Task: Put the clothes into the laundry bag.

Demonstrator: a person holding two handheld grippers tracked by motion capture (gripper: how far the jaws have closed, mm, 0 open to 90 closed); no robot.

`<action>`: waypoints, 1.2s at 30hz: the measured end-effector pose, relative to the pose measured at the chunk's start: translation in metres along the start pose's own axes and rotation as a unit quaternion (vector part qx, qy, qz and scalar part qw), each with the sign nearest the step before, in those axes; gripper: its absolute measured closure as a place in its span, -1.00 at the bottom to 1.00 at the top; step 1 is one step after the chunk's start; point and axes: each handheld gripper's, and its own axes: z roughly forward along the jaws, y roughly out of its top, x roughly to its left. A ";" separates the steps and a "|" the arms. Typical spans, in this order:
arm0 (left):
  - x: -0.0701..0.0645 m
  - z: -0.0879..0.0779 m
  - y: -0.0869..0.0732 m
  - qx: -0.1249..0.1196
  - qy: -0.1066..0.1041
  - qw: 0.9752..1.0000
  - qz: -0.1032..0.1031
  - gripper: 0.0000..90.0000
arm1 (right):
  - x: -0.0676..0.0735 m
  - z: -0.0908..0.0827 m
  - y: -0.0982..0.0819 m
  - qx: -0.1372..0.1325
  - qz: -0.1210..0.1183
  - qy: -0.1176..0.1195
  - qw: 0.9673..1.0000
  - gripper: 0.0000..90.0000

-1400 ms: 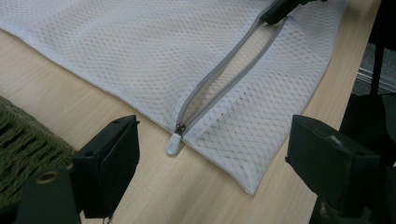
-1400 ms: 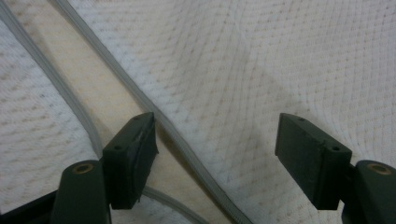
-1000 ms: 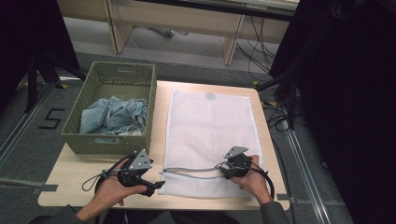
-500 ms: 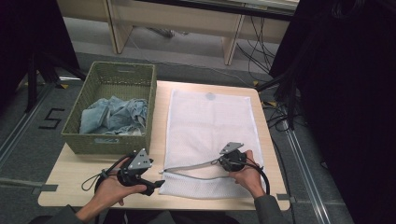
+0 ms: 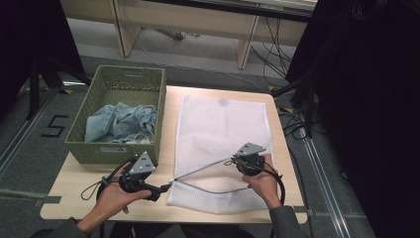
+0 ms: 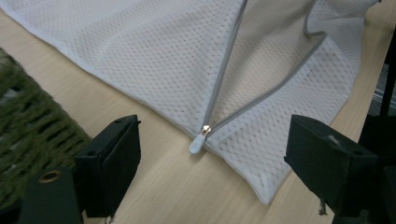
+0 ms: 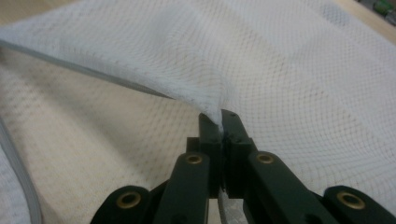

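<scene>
While your right gripper [image 7: 220, 122] has just closed on the upper layer of the mesh laundry bag [image 5: 218, 134] on the table [image 5: 74, 198], your left gripper [image 6: 210, 158] is wide open — around the zipper pull [image 6: 198, 142].

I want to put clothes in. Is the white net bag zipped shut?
No, the white net bag gapes open, its zipper pull sitting at the corner.

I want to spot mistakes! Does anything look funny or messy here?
Nothing is broken or spilled. The mesh bag has its zipper open, and the right gripper lifts its top layer. Clothes sit crumpled in the basket.
</scene>
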 end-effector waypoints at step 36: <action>0.228 -0.040 0.036 0.073 0.193 0.963 -0.173 -0.65 | -0.015 -0.027 0.029 -0.068 0.009 -0.015 0.998 0.99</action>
